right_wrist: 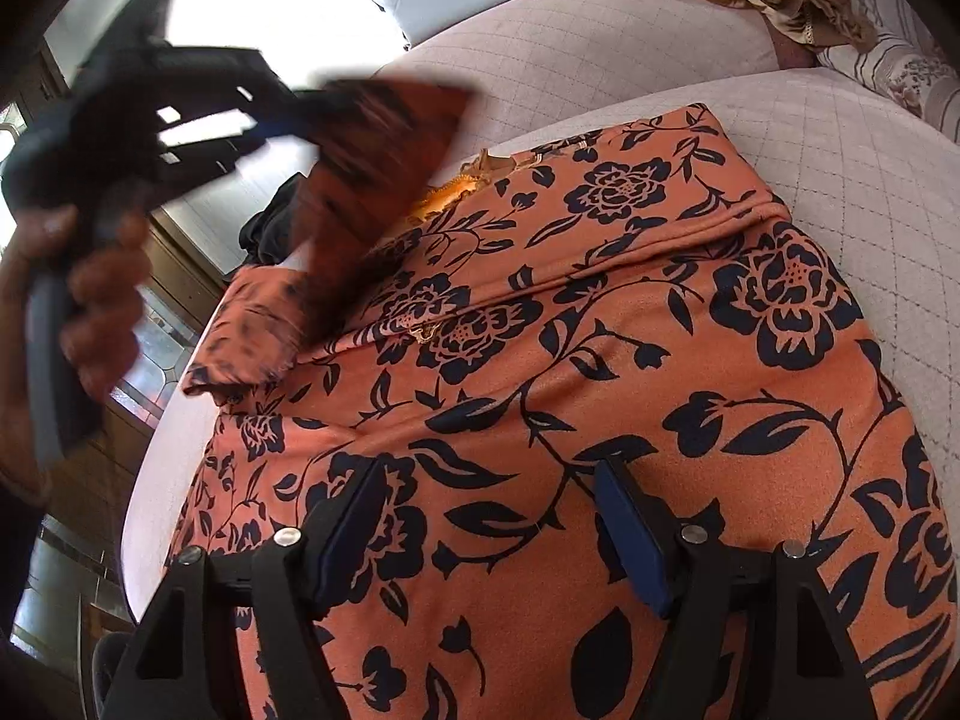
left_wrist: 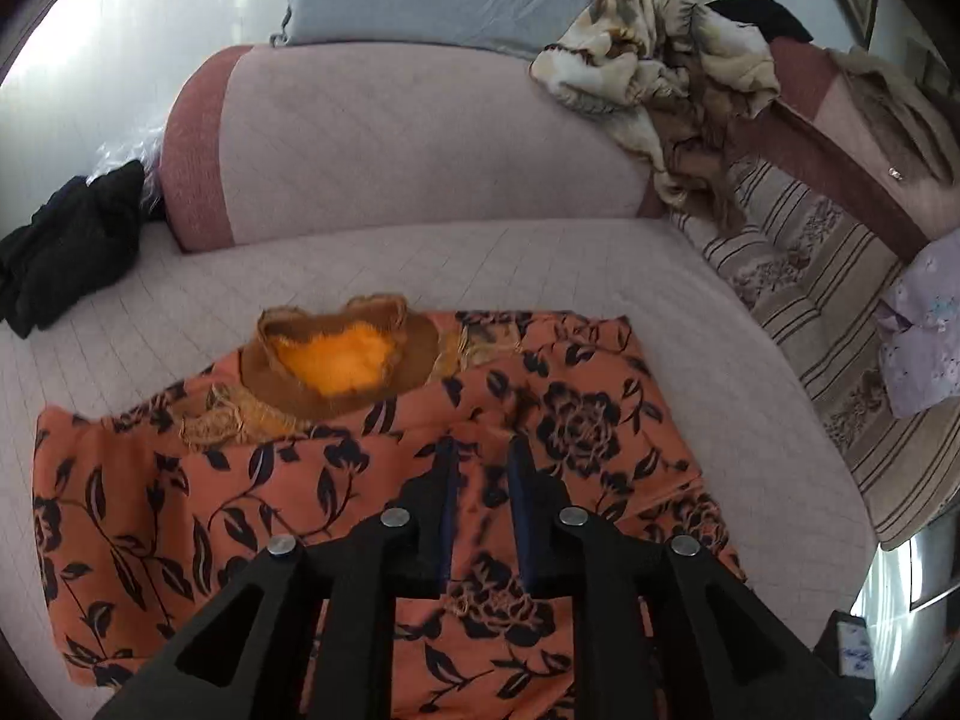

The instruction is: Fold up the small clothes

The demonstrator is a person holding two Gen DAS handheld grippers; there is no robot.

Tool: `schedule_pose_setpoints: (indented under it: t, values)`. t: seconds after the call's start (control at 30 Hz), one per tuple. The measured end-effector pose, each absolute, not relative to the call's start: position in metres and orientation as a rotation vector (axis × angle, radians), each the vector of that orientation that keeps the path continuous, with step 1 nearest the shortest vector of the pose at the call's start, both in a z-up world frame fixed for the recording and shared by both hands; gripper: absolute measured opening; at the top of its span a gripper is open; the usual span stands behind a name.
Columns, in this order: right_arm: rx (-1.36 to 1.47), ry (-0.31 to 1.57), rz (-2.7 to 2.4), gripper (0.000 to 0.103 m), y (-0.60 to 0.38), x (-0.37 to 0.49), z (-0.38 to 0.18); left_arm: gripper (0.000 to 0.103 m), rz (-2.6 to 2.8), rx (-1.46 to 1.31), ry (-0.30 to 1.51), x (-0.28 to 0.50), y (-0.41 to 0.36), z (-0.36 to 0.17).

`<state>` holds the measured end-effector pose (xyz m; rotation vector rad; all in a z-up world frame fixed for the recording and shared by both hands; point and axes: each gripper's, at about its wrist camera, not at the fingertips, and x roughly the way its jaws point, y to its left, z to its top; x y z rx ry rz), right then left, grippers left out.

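Orange floral top flat on pink quilted sofa, one blurred sleeve lifted beside narrowly parted, unclenched left gripper, right gripper spread wide over lower cloth.

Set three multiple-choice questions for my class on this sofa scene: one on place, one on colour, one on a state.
1. Where does the crumpled cream-and-brown blanket lie? A on the floor; B on the pink quilted sofa back; C on the orange garment.
2. What colour are the flowers on the orange fabric garment? A white; B dark navy; C green.
3. How do the right gripper jaws stand? A wide apart; B shut, empty; C clamped on a pillow.
Answers: B, it drapes over the backrest; B, dark blooms on orange; A, garment shows through the gap.
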<state>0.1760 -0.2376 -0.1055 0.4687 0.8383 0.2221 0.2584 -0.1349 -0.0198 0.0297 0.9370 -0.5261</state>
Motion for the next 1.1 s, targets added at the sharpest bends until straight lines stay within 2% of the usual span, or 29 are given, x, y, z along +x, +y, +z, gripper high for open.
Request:
schedule_pose_setpoints:
  t: [0.03, 0.07, 0.1, 0.17, 0.2, 0.3, 0.43, 0.57, 0.67, 0.7, 0.73, 0.77, 0.8, 0.9, 1.1]
  values:
    - [0.474, 0.839, 0.223, 0.075, -0.238, 0.176, -0.105, 0.024, -0.507, 0.008, 0.925, 0.254, -0.122, -0.019]
    - [0.481, 0.839, 0.223, 0.075, -0.239, 0.175, -0.104, 0.038, -0.496, -0.017, 0.9, 0.248, -0.108, -0.014]
    - [0.494, 0.84, 0.222, 0.075, -0.24, 0.175, -0.103, 0.057, -0.481, -0.04, 0.86, 0.242, -0.09, -0.006]
    - [0.538, 0.846, 0.232, 0.075, -0.244, 0.173, -0.101, 0.078, -0.407, -0.049, 0.747, 0.232, -0.048, 0.008]
    - [0.566, 0.844, 0.241, 0.075, -0.247, 0.172, -0.098, 0.082, -0.347, -0.04, 0.69, 0.225, -0.025, 0.013]
    - [0.621, 0.797, 0.239, 0.075, -0.259, 0.17, -0.079, 0.082, -0.177, -0.04, 0.628, 0.213, 0.035, 0.001]
    - [0.547, 0.769, 0.216, 0.075, -0.265, 0.205, -0.045, 0.082, -0.042, -0.109, 0.696, 0.217, 0.092, -0.045]
    - [0.517, 0.922, 0.186, 0.075, -0.269, 0.287, -0.055, 0.082, -0.018, -0.214, 0.71, 0.214, 0.124, -0.072]
    - [0.459, 1.063, 0.135, 0.07, -0.262, 0.323, -0.08, 0.082, -0.049, -0.253, 0.686, 0.216, 0.131, -0.068]
    - [0.444, 1.105, 0.142, 0.06, -0.257, 0.328, -0.088, 0.082, -0.057, -0.263, 0.674, 0.216, 0.132, -0.066]
    - [0.431, 1.132, 0.146, 0.041, -0.251, 0.331, -0.094, 0.082, -0.051, -0.263, 0.668, 0.216, 0.133, -0.065]
    - [0.388, 1.153, 0.142, 0.03, -0.243, 0.333, -0.097, 0.082, -0.051, -0.262, 0.667, 0.217, 0.134, -0.064]
    - [0.337, 1.164, 0.137, 0.013, -0.234, 0.333, -0.096, 0.082, -0.061, -0.266, 0.668, 0.217, 0.134, -0.063]
    - [0.167, 1.132, 0.127, 0.009, -0.21, 0.335, -0.074, 0.082, -0.074, -0.294, 0.662, 0.215, 0.137, -0.061]
    - [0.015, 0.882, 0.017, 0.009, -0.215, 0.329, 0.007, 0.082, -0.067, -0.299, 0.63, 0.209, 0.139, -0.056]
